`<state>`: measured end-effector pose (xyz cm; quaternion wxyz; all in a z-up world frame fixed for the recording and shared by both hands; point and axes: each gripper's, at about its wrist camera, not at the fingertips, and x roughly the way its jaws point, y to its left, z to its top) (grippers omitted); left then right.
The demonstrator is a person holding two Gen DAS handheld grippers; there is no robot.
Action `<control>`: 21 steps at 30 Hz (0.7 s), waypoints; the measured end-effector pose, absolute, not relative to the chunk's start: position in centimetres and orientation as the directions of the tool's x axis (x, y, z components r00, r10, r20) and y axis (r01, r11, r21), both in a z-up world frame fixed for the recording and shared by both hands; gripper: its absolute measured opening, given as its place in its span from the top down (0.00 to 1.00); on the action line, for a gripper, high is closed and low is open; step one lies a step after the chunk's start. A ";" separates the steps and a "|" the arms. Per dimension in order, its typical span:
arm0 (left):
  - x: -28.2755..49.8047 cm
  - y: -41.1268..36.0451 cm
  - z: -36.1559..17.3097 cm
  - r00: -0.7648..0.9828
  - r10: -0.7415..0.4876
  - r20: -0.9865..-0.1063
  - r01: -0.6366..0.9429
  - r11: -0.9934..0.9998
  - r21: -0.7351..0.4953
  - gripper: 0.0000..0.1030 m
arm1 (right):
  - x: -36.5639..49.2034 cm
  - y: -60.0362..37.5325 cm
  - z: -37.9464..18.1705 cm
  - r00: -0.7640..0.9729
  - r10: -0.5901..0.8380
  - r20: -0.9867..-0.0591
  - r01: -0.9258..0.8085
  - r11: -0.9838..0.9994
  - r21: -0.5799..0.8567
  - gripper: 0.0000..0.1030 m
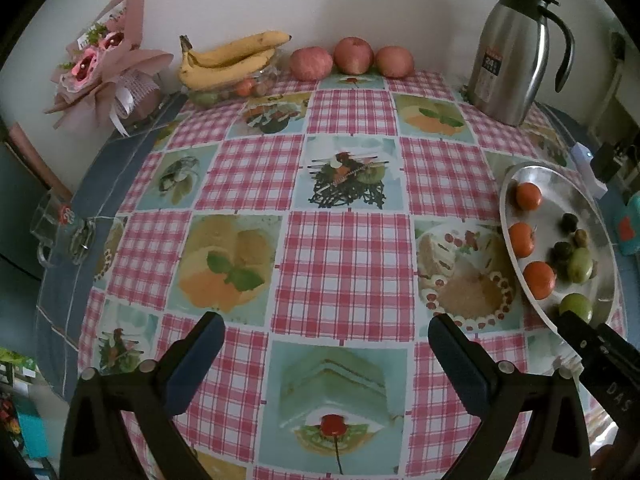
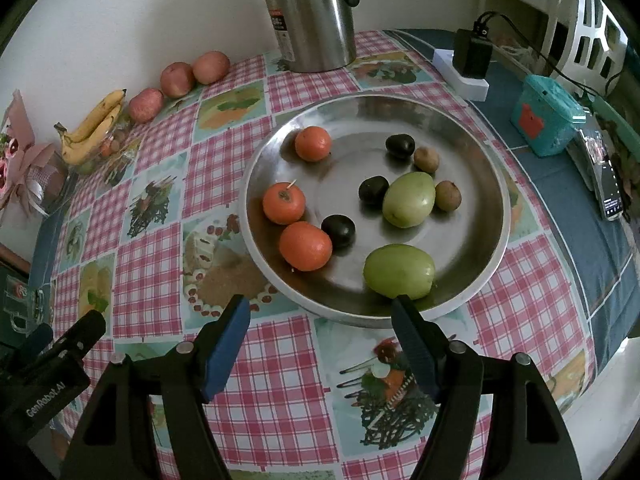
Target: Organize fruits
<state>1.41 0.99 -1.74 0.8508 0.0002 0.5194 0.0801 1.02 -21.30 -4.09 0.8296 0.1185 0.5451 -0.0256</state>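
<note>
A steel plate (image 2: 460, 240) holds three oranges (image 2: 305, 246), two green fruits (image 2: 399, 270), three dark plums (image 2: 338, 231) and two brown kiwis (image 2: 426, 159). My right gripper (image 2: 320, 306) hovers open over the plate's near rim with nothing between its fingers. My left gripper (image 1: 324, 322) stands open above the checked tablecloth, left of the plate (image 1: 600, 216), also holding nothing. Bananas (image 1: 228, 60) lie over a glass bowl of small fruit by the back wall. Three apples (image 1: 354, 55) sit in a row beside them.
A steel thermos jug (image 1: 516, 52) stands at the back right. A pink bouquet (image 1: 100, 64) and a glass mug (image 1: 52, 228) are at the left edge. A power strip with an adapter (image 2: 468, 64), a teal box (image 2: 548, 116) and a phone (image 2: 610, 188) lie right of the plate.
</note>
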 end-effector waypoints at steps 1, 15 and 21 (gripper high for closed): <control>1.4 1.0 -1.7 0.450 0.137 -0.883 -0.136 0.987 0.084 0.00 | 1.1 -21.3 -4.1 0.404 0.086 -0.911 0.170 0.971 0.167 0.28; 1.4 1.0 -1.2 0.461 0.150 -0.875 -0.140 0.985 0.096 0.00 | 1.2 -21.1 -4.0 0.402 0.086 -0.912 0.155 0.975 0.160 0.28; 1.4 1.1 -1.2 0.454 0.142 -0.879 -0.144 0.986 0.085 0.00 | 1.2 -21.1 -4.0 0.403 0.087 -0.911 0.149 0.976 0.159 0.28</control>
